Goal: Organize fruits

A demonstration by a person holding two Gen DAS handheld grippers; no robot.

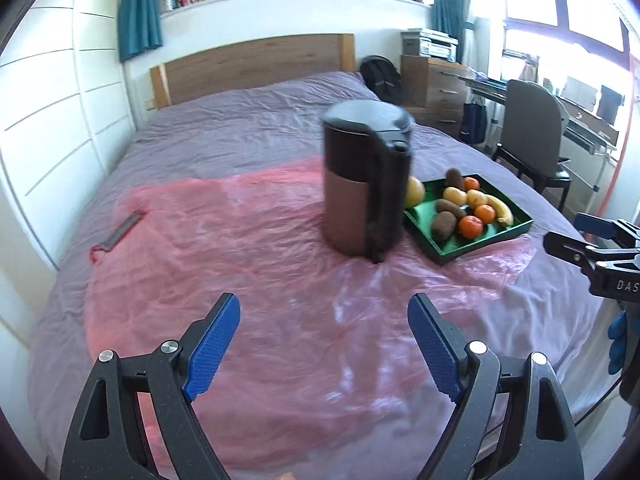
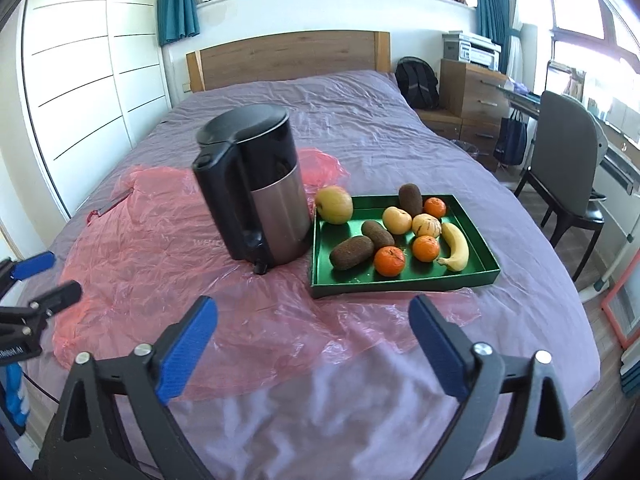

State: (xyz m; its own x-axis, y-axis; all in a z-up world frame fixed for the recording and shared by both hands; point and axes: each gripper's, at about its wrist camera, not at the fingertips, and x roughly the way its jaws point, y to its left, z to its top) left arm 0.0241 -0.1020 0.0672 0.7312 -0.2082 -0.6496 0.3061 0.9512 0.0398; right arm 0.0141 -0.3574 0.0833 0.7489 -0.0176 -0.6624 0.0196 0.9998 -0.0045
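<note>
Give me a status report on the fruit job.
Left gripper and right gripper open, empty. Fruit sits in green tray on bed. Kettle stands beside tray, left.

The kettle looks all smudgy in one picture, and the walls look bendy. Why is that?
In the left wrist view the kettle is smeared by motion blur, as is the plastic sheet; in the right wrist view the kettle looks sharper. Both views use a fisheye lens, so the wardrobe bows near the edges. The windows are washed out by bright daylight in both views.
</note>
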